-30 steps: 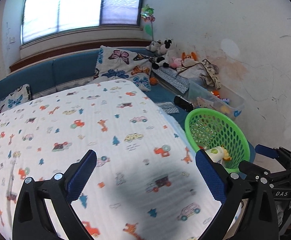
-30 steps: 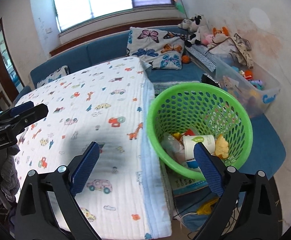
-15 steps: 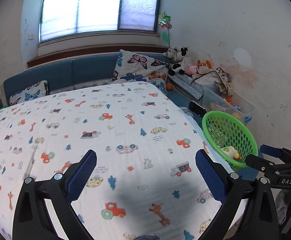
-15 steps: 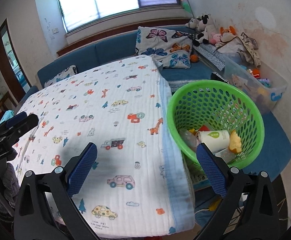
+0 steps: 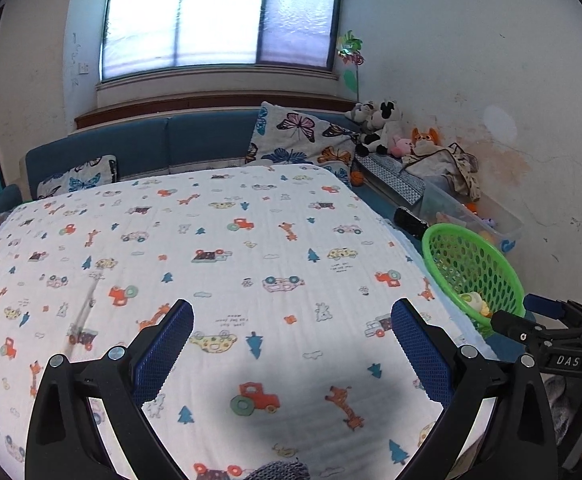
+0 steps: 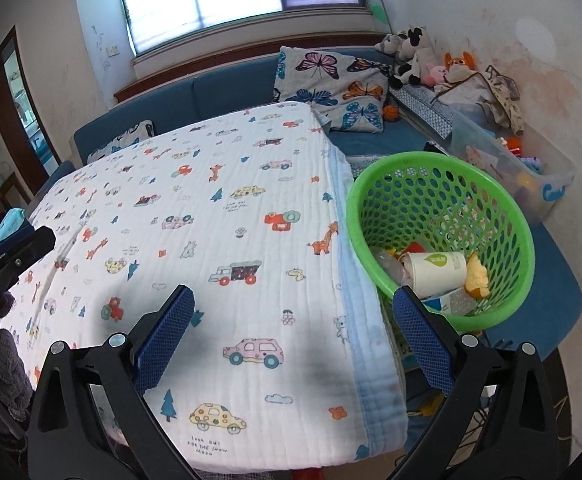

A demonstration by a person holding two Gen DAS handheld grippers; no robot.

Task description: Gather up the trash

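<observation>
One round green perforated plastic basket [image 6: 443,236] sits just beside the right edge of the table, on the blue bench. Inside it lie one white paper cup [image 6: 437,272] with a green leaf mark, tipped on its side, one yellow crumpled scrap [image 6: 477,276] touching the cup, one red piece [image 6: 415,249] behind the cup, and some clear wrapping whose count I cannot tell. One white quilted cloth [image 6: 219,240] printed with cars, giraffes and trees covers the table next to the basket. Two grippers hover over that cloth: the right gripper [image 6: 293,334], nearest the basket, has its blue-padded jaws spread wide with nothing between them; the left gripper [image 5: 291,344], farther from the basket, is likewise spread apart and holds nothing. Beyond the basket stand one clear plastic bin [image 6: 531,172] and one butterfly-print cushion [image 6: 331,88].
</observation>
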